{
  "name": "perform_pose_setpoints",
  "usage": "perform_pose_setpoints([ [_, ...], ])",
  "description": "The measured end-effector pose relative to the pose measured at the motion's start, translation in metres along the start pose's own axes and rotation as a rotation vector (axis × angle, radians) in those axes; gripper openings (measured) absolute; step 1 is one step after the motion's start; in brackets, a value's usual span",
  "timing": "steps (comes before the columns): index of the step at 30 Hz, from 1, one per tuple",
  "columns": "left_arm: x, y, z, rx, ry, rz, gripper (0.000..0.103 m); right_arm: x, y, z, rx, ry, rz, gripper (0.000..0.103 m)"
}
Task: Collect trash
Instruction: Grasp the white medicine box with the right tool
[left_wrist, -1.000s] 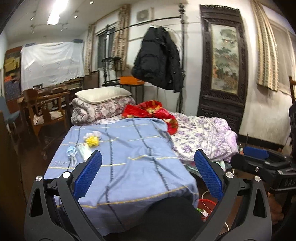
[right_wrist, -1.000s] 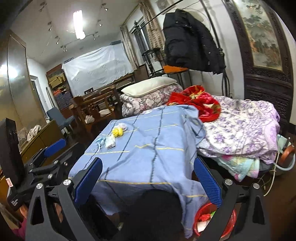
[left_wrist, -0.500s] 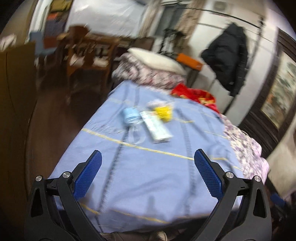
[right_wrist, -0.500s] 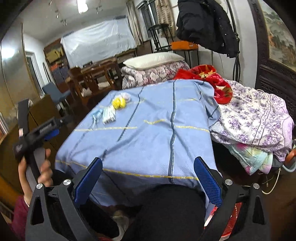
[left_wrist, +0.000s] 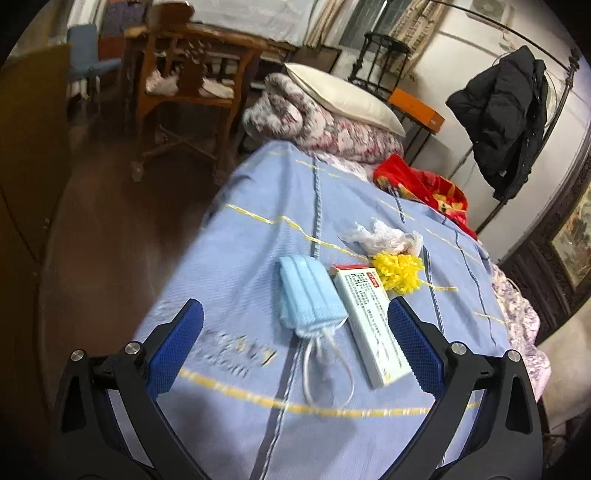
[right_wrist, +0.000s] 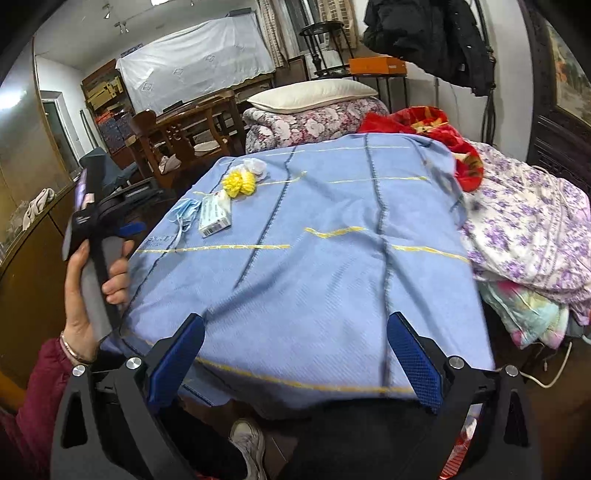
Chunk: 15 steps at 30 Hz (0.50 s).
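Jaws spread wide, the left hand-held gripper (left_wrist: 295, 343) nears a blue face mask (left_wrist: 309, 295) lying beside a carton (left_wrist: 369, 325) on the bed (left_wrist: 258, 229); closing on it looks next. The right hand-held gripper (right_wrist: 295, 354), also spread, hangs back empty.

On the blanket (left_wrist: 258, 229), the mask (left_wrist: 308, 295) lies left of the box (left_wrist: 369, 317), touching it; the pompom (left_wrist: 399, 271) sits beyond the box, the crumpled bag (left_wrist: 380, 236) behind it.
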<state>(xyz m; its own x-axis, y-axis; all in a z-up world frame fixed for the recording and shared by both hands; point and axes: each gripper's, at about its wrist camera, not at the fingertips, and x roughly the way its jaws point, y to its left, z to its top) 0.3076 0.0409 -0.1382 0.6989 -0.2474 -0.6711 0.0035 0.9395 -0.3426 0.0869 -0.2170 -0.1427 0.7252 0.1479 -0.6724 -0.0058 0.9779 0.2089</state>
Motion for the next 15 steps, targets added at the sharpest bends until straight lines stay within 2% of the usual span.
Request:
perform_pose_setpoints([
  [3, 0.01, 0.003, 0.001, -0.002, 0.023, -0.005, 0.095, 0.024, 0.018, 0.01, -0.022, 0.023, 0.025, 0.097],
  [10, -0.004, 0.027, 0.008, -0.056, -0.069, 0.002, 0.094, 0.08, 0.073, 0.045, -0.161, 0.008, 0.068, 0.096],
  [13, -0.007, 0.035, 0.011, -0.091, -0.076, -0.019, 0.094, 0.118, 0.098, 0.07, -0.231, 0.004, 0.053, 0.09],
  [15, -0.006, 0.041, 0.012, -0.111, -0.07, -0.02, 0.094, 0.137, 0.107, 0.083, -0.239, 0.015, 0.042, 0.081],
])
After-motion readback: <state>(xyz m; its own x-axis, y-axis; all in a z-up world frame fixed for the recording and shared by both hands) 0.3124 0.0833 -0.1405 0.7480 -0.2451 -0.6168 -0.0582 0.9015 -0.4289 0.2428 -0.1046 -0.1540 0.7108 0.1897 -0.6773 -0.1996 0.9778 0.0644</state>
